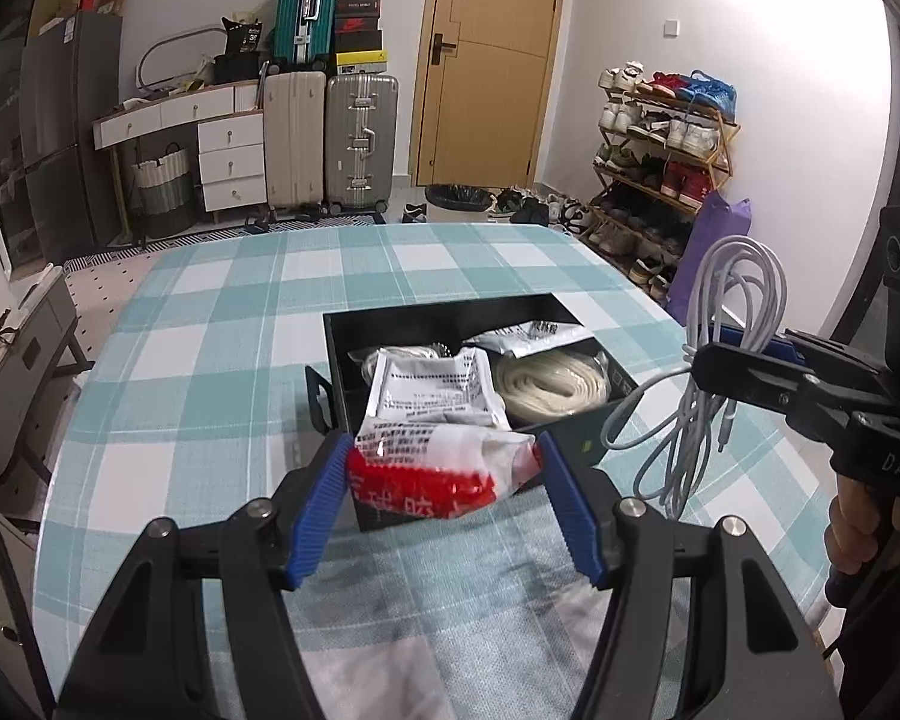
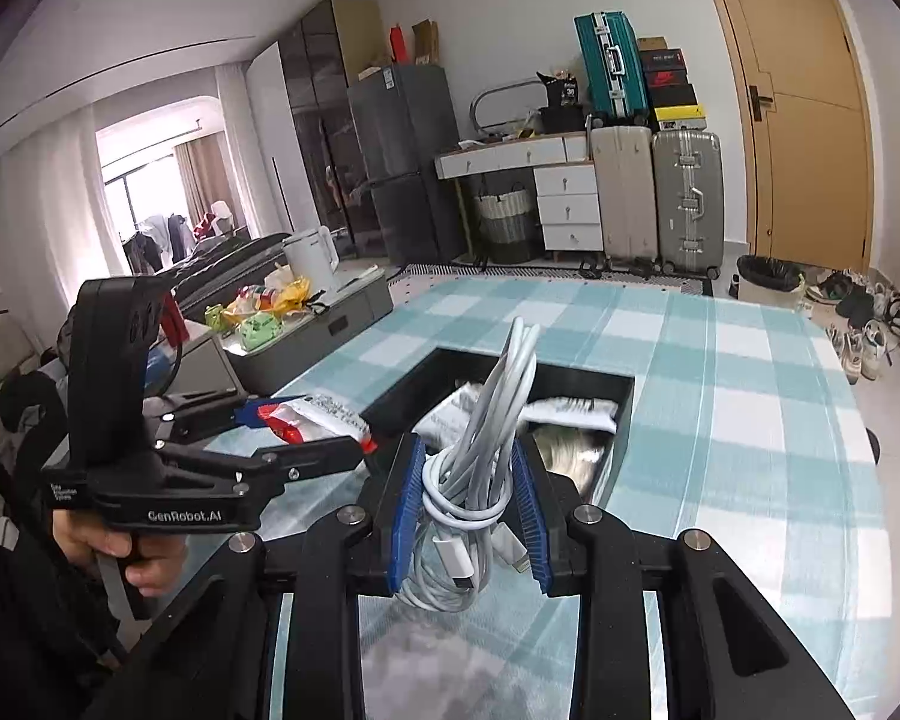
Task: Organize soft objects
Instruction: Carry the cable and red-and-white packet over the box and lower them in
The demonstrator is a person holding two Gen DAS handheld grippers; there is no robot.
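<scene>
Your left gripper point(image 1: 444, 462) is clamped on a red-and-white packet point(image 1: 444, 468), blue pads pressing its two ends, holding it over the near edge of the black box point(image 1: 594, 438). The packet carries big white characters on red and small dark print above; none of it reads clearly. Your right gripper point(image 2: 467, 498) is squeezed tight on a bundle of white cable point(image 2: 474, 480), loops standing up between the pads and a plug end hanging low.

From the right wrist view you get the writing: "GenRobot.AI" along the side of the left gripper, plus a small label too tiny to read. The left wrist view answers with "DAS" on the right gripper point(image 1: 744, 354), and shows the cable dangling free above the checked tablecloth point(image 1: 222, 324), just right of the box.

Inside the box, the left view shows a white printed pouch point(image 1: 438, 384), a coil of cream rope point(image 1: 549, 384) and another white packet point(image 1: 534, 336) behind. The right view hides much of that behind the cable.

Further back: suitcases point(image 1: 360, 138), stacked shoeboxes, a wooden door point(image 1: 492, 60). Only the left view shows the full shoe rack point(image 1: 660, 144); only the right shows the window and fridge point(image 2: 402, 162).
</scene>
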